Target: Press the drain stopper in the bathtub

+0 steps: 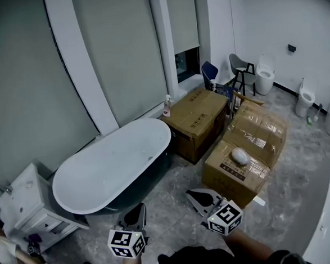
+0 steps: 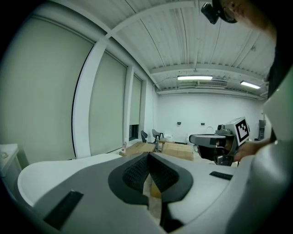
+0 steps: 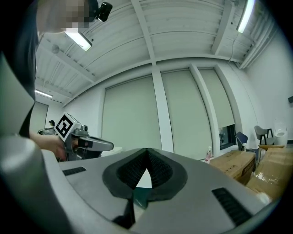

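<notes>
The oval bathtub (image 1: pixel 100 178), white inside and dark outside, stands left of centre in the head view. Its small drain stopper (image 1: pixel 150 158) shows as a spot on the tub floor near the right end. My left gripper (image 1: pixel 141 207) hangs over the floor just before the tub's near side, shut and empty. My right gripper (image 1: pixel 189 194) is to its right, between the tub and a carton, also shut on nothing. In the left gripper view the jaws (image 2: pixel 149 157) meet at the tip; in the right gripper view the jaws (image 3: pixel 147 153) meet too, with the tub's dark side (image 3: pixel 139 195) below.
Large cardboard cartons (image 1: pixel 201 120) (image 1: pixel 243 160) crowd the floor right of the tub, one with a white lump (image 1: pixel 240 156) on top. A white cabinet (image 1: pixel 23 206) stands at the tub's left end. A bottle (image 1: pixel 167 106), chairs (image 1: pixel 218 82) and toilets (image 1: pixel 265 76) lie beyond.
</notes>
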A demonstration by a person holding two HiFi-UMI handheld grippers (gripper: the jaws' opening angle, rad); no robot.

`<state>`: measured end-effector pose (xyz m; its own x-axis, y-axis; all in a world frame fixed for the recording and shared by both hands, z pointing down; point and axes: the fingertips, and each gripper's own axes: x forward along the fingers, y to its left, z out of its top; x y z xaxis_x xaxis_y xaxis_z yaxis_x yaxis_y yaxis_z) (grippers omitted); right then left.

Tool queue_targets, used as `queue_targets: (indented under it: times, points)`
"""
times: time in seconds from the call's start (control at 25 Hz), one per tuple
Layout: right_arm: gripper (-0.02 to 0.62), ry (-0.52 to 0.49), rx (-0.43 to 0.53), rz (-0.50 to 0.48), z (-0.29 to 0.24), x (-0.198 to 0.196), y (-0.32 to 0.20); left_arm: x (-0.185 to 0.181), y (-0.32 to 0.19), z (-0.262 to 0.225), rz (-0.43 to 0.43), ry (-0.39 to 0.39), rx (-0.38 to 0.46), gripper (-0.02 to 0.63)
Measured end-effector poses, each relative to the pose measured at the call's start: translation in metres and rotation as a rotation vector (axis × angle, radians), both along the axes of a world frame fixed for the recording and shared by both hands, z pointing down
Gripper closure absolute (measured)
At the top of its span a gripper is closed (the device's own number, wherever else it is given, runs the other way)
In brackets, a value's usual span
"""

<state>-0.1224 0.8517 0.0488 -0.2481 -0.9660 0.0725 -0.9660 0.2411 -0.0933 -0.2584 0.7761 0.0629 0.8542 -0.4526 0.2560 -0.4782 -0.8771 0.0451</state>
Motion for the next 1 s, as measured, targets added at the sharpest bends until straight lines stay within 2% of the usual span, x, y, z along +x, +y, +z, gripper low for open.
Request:
queue_targets:
  times: [0.28,0.56,0.8,1.0]
  points:
    - [0.581,-0.033,-0.010,0.001,0.001,0.036,0.039,0.039,0.028,0.001,0.019,0.003,-0.006,0.595]
    - [0.581,-0.072,-0.056,0.075,0.017,0.066,0.066,0.066,0.043,0.005,0.057,-0.006,-0.025,0.595]
    - [0.581,-0.078,-0.075,0.105,0.027,0.082,0.058,0.089,0.032,0.013,0.102,0.007,-0.036,0.595]
    - [0.581,-0.078,-0.092,0.140,0.034,0.096,0.024,0.102,-0.005,0.022,0.127,0.008,-0.044,0.595]
